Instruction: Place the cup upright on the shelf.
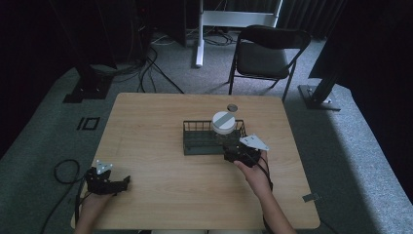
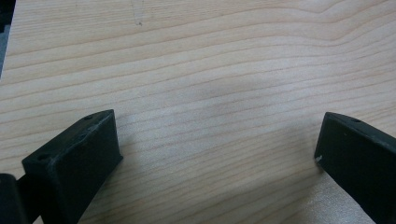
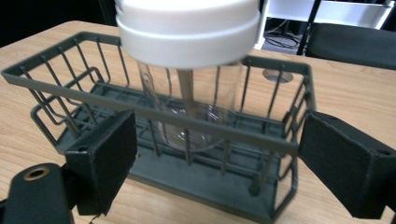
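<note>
High view: the right gripper sits at the near right corner of a dark wire basket in the middle of the wooden table, while the left gripper rests far off at the near left edge.
Right gripper state: jaws spread wide, nothing between them; in the right gripper view they flank the near wall of the basket without touching it.
Jar: a clear glass jar with a white lid stands upright inside the basket, just ahead of the right gripper and above its jaw line, toward the basket's right end; in the high view the lid carries a grey stripe.
Why it sits so: the wire walls keep the jar standing, and the lid rises above the rim, which leaves the top free to grasp from the tool's side.
Likely step: the spread jaws facing the jar suggest either a reach for it or a release just made; I cannot tell which.
Left gripper state: jaws spread over bare table, holding nothing; probably parked out of the way.
Beyond the basket: a small round disc lies on the table past the jar; a folding chair stands farther off.
</note>
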{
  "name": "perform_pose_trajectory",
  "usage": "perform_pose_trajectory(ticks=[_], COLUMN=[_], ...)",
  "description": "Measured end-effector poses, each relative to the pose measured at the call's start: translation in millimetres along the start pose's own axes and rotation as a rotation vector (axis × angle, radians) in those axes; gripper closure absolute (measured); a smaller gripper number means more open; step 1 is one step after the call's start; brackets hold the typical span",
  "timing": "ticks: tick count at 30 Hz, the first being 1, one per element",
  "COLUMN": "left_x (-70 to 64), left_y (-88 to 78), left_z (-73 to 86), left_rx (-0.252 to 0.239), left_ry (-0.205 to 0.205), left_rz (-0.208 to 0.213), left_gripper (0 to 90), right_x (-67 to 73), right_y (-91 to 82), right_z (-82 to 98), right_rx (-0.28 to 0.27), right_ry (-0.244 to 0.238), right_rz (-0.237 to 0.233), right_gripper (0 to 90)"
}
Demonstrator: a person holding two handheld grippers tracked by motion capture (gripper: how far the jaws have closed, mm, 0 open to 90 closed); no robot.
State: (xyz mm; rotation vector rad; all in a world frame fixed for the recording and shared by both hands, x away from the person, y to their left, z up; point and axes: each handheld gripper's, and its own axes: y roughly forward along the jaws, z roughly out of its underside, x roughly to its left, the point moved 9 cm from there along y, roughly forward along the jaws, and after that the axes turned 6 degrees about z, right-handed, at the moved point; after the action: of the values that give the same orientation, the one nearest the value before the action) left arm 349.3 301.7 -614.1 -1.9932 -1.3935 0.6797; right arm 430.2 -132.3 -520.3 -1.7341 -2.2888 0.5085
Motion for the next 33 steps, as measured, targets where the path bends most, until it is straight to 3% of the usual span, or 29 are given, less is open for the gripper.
perform_pose_trajectory(ticks=[33], left_x=[0.0], left_y=[0.0], left_z=[0.0], left_rx=[0.0], left_ry=[0.0], left_rz=[0.0], left_gripper=[0.2], right_x=[-42.2], right_y=[-4.5], right_z=[65.3], right_rx=[0.111], right_ry=[0.04], right_rz=[0.054], right_gripper=[11.5])
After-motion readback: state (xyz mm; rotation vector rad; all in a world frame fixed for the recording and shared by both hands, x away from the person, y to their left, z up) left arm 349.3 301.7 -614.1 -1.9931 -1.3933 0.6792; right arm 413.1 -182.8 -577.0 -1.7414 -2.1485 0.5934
